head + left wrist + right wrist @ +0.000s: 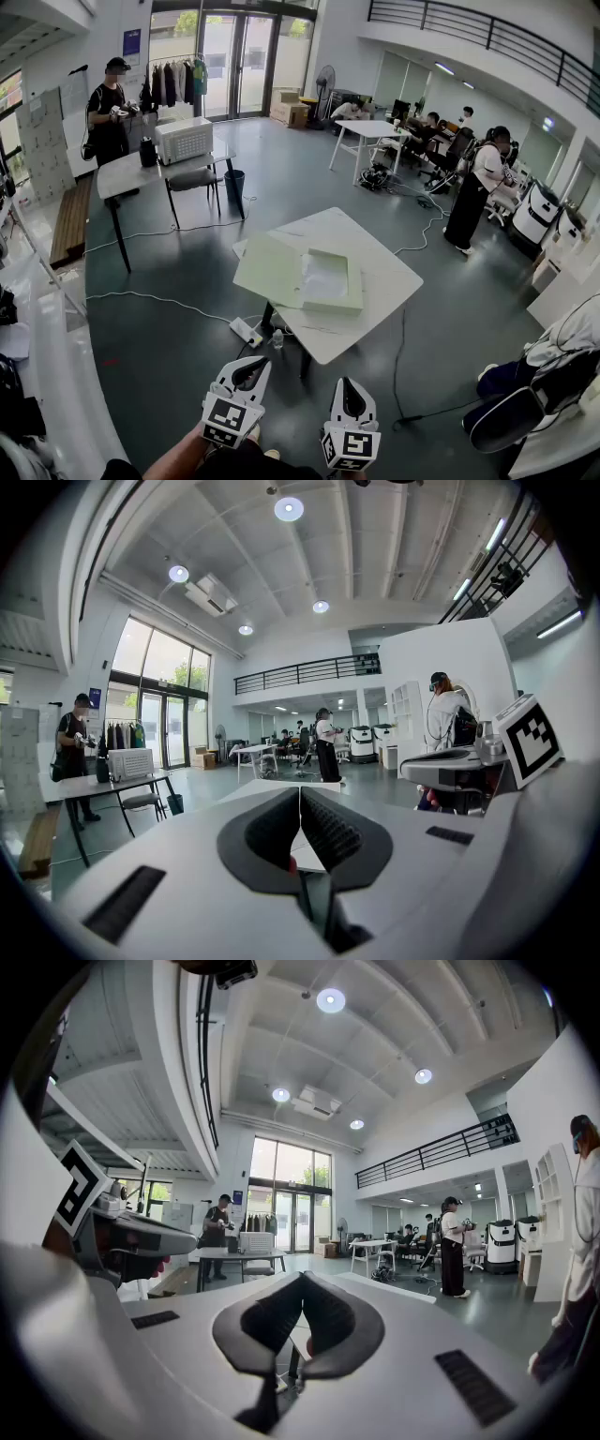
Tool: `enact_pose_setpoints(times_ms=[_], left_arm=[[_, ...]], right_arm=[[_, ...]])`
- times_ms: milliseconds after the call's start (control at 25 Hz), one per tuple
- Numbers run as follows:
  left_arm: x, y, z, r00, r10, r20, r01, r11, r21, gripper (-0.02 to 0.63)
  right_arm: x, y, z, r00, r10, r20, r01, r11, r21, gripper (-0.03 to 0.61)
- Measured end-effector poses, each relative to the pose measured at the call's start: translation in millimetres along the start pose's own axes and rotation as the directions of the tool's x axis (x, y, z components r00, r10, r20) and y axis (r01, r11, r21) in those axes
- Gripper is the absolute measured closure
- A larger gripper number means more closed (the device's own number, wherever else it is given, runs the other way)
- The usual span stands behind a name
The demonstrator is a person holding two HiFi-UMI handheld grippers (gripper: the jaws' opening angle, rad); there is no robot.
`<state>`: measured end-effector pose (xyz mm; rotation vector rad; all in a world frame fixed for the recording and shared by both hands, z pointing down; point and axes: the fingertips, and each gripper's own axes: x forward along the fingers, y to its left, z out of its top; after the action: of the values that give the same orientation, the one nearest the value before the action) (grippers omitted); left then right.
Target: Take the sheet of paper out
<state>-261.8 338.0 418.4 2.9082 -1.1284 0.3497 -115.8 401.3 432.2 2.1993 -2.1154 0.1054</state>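
A pale green folder point(274, 270) lies open on the white table point(375, 309) ahead of me. A white sheet of paper point(326, 275) rests in its right half. Both grippers hang low in the head view, well short of the table and over the dark floor. My left gripper point(251, 364) is shut with nothing between its jaws, and in its own view the black pads of the left gripper point(300, 794) meet at the tips. Beside it, my right gripper point(347, 382) is shut and empty too, its pads in the right gripper view point(302, 1279) touching at the front.
A power strip point(246, 330) and a small bottle point(277, 338) lie on the floor by the table's near leg, with cables trailing across. A dark chair point(525, 403) stands at the right. Other tables point(141, 169) and several people are farther back.
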Motion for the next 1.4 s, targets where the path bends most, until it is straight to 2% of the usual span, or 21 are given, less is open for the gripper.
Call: enact_pose_setpoints(times_ms=[120, 280, 800, 1160, 1400], left_arm=[[0, -1, -5, 1.000, -0.003, -0.003, 0.003, 1.000, -0.005, 0.589], [12, -9, -1, 1.000, -0.016, -0.002, 0.016, 1.000, -0.005, 0.589], [85, -38, -1, 0.992, -0.125, -0.012, 0.125, 0.992, 0.006, 0.589], [189, -27, 10, 0.986, -0.165, -0.022, 0.164, 0.986, -0.008, 0.589], [263, 0, 30, 0.986, -0.165, -0.033, 0.164, 0.986, -0.019, 0.589]], right_arm=[[-3, -2, -5, 1.000, 0.000, 0.002, 0.000, 0.999, 0.036, 0.561], [-3, -16, -6, 1.000, -0.025, -0.005, 0.025, 0.999, 0.024, 0.561], [12, -77, -20, 0.991, -0.132, -0.024, 0.133, 0.991, 0.025, 0.561], [87, -141, -24, 0.983, -0.175, -0.050, 0.176, 0.984, 0.030, 0.561], [157, -174, -14, 0.983, -0.171, -0.071, 0.174, 0.984, 0.036, 0.561]])
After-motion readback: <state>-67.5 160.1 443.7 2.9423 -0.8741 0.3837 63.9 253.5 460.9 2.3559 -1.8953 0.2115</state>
